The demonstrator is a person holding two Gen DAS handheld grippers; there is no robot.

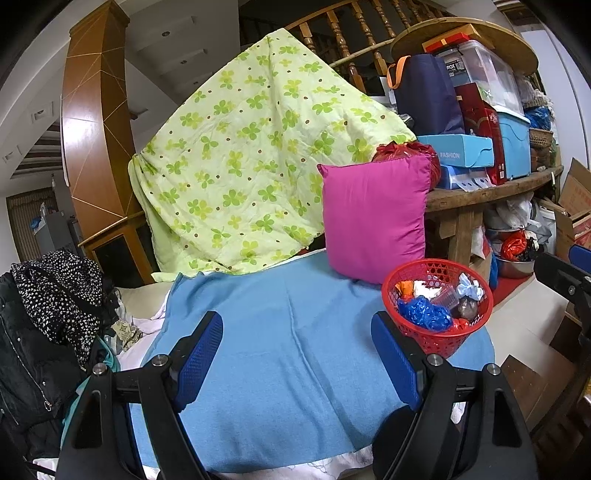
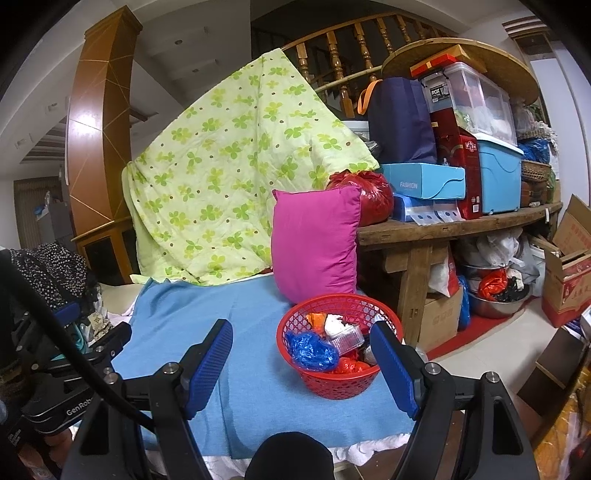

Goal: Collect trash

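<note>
Left gripper [image 1: 297, 356]: nearest in its own view, its 2 blue-padded fingers spread apart over the blue cloth [image 1: 280, 354], nothing between them.
Right gripper [image 2: 301, 365]: fingers likewise apart and empty; the right finger [image 2: 393, 363] overlaps the near right rim of the red basket [image 2: 291, 363] in this view — whether it touches, I cannot tell.
Only in the right view: the left gripper's black body sits at the left edge, with a black cable [image 2: 74, 347] curving across it.
Only in the left view: a dark part of the right gripper juts in at the far right edge.
Red basket: stands on the right part of the blue cloth, just in front of the pink cushion [image 1: 373, 218].
Trash [image 1: 439, 299]: already in the basket — a blue plastic bag [image 2: 310, 350], a clear plastic box [image 2: 347, 338], white crumpled bits, orange and red scraps.
Left side: dark clothing [image 1: 44, 325], some black, some white-speckled, heaped beside the cloth.
Behind: a green clover-print quilt [image 1: 236, 166] draped high, hiding whatever it hangs on.
Far right: a wooden table [image 2: 461, 223] loaded with a red bag [image 2: 369, 192], blue boxes, a navy bag and a clear bin; bags, a metal bowl and cardboard boxes below it.
Farthest: a wooden stair railing [image 1: 351, 33] and a wooden pillar [image 1: 92, 125].
</note>
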